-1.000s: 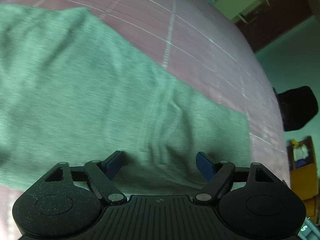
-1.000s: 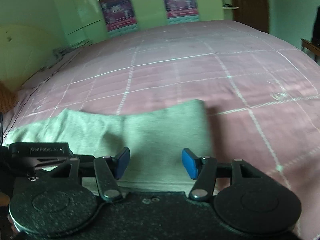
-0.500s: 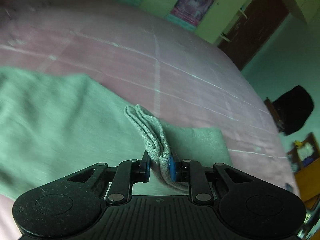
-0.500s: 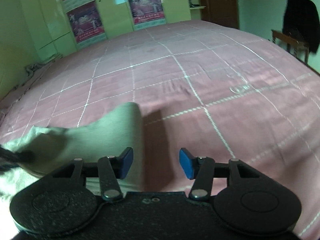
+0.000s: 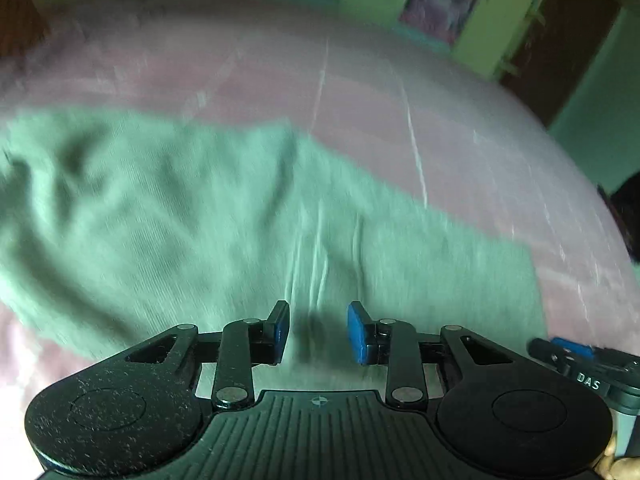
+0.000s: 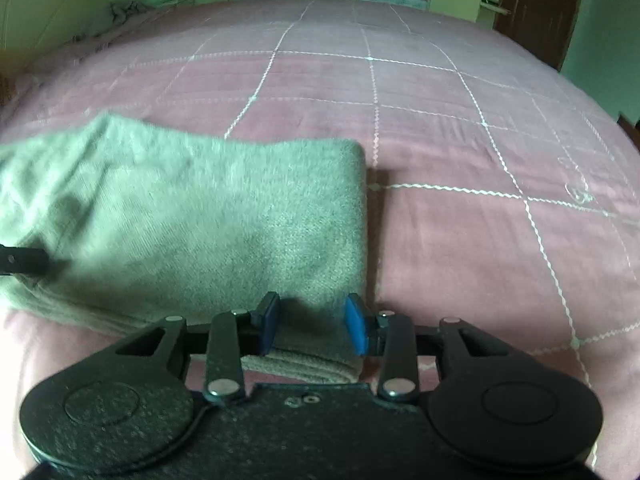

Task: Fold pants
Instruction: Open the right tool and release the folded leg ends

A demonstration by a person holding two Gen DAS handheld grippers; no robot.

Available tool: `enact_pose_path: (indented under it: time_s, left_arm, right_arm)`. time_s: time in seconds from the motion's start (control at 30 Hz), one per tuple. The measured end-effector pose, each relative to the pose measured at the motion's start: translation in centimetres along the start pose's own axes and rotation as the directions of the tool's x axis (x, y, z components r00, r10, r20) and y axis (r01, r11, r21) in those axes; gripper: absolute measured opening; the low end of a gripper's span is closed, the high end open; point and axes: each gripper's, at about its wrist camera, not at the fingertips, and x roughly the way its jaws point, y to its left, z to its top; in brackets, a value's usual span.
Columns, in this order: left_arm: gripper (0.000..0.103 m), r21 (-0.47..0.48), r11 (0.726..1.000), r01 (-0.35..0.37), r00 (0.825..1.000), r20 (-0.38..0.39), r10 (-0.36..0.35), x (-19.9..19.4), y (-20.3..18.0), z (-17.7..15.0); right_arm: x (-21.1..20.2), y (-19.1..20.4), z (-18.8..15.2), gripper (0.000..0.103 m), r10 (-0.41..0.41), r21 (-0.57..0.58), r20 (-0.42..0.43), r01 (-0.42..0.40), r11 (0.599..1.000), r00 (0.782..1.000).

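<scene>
Pants (image 6: 200,216) lie folded on the bed (image 6: 460,128). My right claw (image 6: 312,324) is closing around their near corner, not yet gripping; my left claw (image 5: 318,332) is opening, empty, above them. Risk: pinching only the top layer, undoing the fold.

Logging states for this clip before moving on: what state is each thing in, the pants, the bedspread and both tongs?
pants: folded in layers, lying flat on the bed, near edge stacked.
bedspread: spread smooth, bare to the right of the pants.
left tongs: jaws opening, over the cloth, nothing pinched between the pads.
right tongs: jaws closing, at the pants' near right corner, pads not yet pressing the cloth.
door: shut.
</scene>
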Motion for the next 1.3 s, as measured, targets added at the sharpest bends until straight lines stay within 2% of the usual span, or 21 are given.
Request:
enact_pose_path:
  time_s: [0.1, 0.2, 0.27, 0.33, 0.43, 0.53, 0.57, 0.63, 0.7, 0.83, 0.9, 1.0, 1.1, 1.17, 1.3]
  left_arm:
    - [0.031, 0.053, 0.998, 0.034, 0.999, -0.023, -0.032, 1.2, -1.6, 1.8]
    - [0.031, 0.099, 0.994, 0.037, 0.999, -0.040, -0.033, 3.4, -3.7, 2.8]
    - [0.031, 0.092, 0.995, 0.031, 0.997, -0.080, -0.023, 5.8, -4.3, 3.1]
    - [0.031, 0.089, 0.996, -0.009, 0.992, -0.124, 0.020, 8.3, -4.3, 2.8]
    - [0.031, 0.044, 0.999, -0.022, 0.993, -0.115, 0.027, 8.5, -4.4, 2.8]
    - [0.031, 0.094, 0.995, -0.017, 0.998, -0.057, 0.023, 7.2, -5.6, 3.0]
    - [0.031, 0.115, 0.993, -0.040, 0.997, -0.060, 0.047, 7.7, -5.8, 3.0]
    - [0.031, 0.111, 0.993, -0.046, 0.994, -0.092, 0.056, 9.1, -5.4, 3.0]
    - [0.031, 0.147, 0.988, -0.054, 0.993, -0.097, 0.069, 9.5, -5.5, 3.2]
    - [0.031, 0.176, 0.983, -0.051, 0.991, -0.111, 0.072, 8.4, -5.9, 2.7]
    - [0.031, 0.186, 0.982, -0.035, 0.992, -0.109, 0.056, 7.1, -5.4, 1.6]
    - [0.031, 0.206, 0.978, -0.016, 0.994, -0.103, 0.038, 5.4, -4.9, -0.4]
    - [0.031, 0.225, 0.974, -0.024, 0.996, -0.080, 0.043, 4.2, -4.9, -2.1]
    - [0.031, 0.233, 0.972, -0.039, 0.996, -0.072, 0.057, 3.7, -5.1, -2.7]
    - [0.031, 0.200, 0.979, -0.036, 0.996, -0.072, 0.051, 2.4, -4.9, -3.3]
  right_arm:
    - [-0.7, 0.0, 1.6, 0.036, 0.002, 0.001, 0.054, -0.002, 1.000, 0.999]
    - [0.8, 0.8, 4.2, 0.036, -0.002, -0.023, 0.059, 0.003, 1.000, 0.998]
    - [2.1, 1.2, 5.9, 0.037, -0.018, -0.007, 0.062, 0.018, 1.000, 0.998]
    - [3.6, 1.2, 7.0, 0.037, -0.044, 0.018, 0.052, 0.043, 0.999, 0.998]
    - [7.1, 1.5, 6.2, 0.037, -0.085, -0.058, -0.040, 0.082, 0.995, 0.996]
    - [6.4, 1.4, 6.9, 0.039, -0.063, -0.039, -0.030, 0.062, 0.997, 0.998]
    - [5.7, 1.3, 7.0, 0.039, -0.044, -0.024, 0.003, 0.044, 0.999, 0.999]
    - [5.3, 1.7, 6.7, 0.043, -0.072, -0.037, 0.053, 0.074, 0.997, 0.996]
    - [7.0, 1.8, 6.1, 0.044, -0.074, -0.059, -0.011, 0.073, 0.996, 0.997]
    - [7.2, 1.5, 6.6, 0.044, -0.064, -0.033, -0.044, 0.063, 0.997, 0.997]
    - [5.7, 1.6, 6.3, 0.043, -0.044, -0.035, -0.013, 0.043, 0.998, 0.999]
    - [3.4, 2.1, 4.1, 0.043, -0.010, -0.062, 0.020, 0.011, 0.998, 1.000]
    - [3.1, 2.6, 0.8, 0.044, 0.009, -0.103, 0.006, -0.008, 0.995, 1.000]
    - [2.9, 3.1, -0.3, 0.044, -0.008, -0.143, 0.054, 0.016, 0.990, 0.998]
    - [2.1, 3.2, 1.4, 0.044, -0.012, -0.067, 0.013, 0.013, 0.998, 1.000]
